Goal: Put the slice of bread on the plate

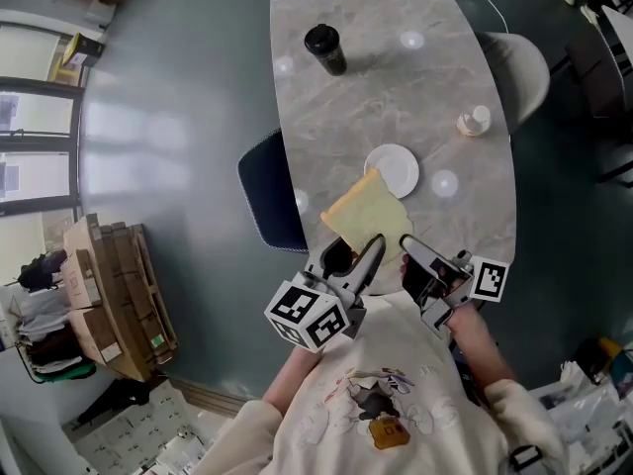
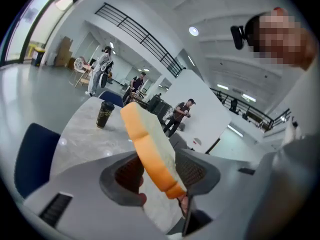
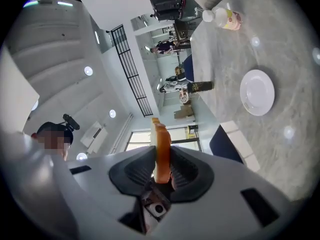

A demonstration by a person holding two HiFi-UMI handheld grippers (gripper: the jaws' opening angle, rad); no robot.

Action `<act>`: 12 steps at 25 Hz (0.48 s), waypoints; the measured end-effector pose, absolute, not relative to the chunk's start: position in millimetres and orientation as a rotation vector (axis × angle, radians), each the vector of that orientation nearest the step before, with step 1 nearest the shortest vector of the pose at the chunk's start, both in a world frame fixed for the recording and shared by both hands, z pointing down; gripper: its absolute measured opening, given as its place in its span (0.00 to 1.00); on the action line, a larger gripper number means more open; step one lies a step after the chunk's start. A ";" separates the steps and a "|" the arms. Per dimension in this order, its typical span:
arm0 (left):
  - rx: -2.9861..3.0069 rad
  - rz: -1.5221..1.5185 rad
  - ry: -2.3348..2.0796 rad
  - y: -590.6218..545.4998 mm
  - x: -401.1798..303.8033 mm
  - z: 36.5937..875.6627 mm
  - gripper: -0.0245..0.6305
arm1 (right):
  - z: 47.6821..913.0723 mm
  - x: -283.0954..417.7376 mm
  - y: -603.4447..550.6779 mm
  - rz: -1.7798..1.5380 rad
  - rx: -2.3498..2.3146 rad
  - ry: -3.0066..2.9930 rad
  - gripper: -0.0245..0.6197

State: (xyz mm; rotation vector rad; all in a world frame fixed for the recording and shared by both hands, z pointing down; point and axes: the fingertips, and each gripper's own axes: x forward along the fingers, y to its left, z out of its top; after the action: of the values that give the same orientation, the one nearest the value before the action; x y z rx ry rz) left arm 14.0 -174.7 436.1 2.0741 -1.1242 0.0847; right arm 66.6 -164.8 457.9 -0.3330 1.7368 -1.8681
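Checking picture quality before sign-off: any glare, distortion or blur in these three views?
Head view: sharp, light spots glaring on the table. Left gripper view: heavy fisheye, dark corners, bread slice slightly soft up close. Right gripper view: same fisheye, plate crisp.

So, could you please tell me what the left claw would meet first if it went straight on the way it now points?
The slice of bread: it stands between the open jaws of the left claw, gripped by the right claw. Beyond it probably the table top, though depth is unclear.
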 end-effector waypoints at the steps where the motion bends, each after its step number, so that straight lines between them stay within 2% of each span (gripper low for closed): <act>1: 2.082 0.137 -1.138 -174.2 11.8 441.0 0.32 | 461.7 68.4 -166.2 -1.873 -0.357 1.726 0.18; 4: 2.081 0.262 -1.193 -171.8 1.2 454.1 0.39 | 473.4 72.0 -168.3 -1.888 -0.415 1.707 0.18; 12: 2.105 0.400 -1.288 -160.5 -5.1 463.2 0.39 | 496.2 86.8 -188.2 -1.849 -0.547 1.695 0.18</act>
State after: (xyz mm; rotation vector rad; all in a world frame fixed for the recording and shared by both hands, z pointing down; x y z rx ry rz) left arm -5.1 -160.5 463.2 2.1049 -1.2881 0.4002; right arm 86.8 -188.2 496.2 -0.5467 1.6949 -1.8485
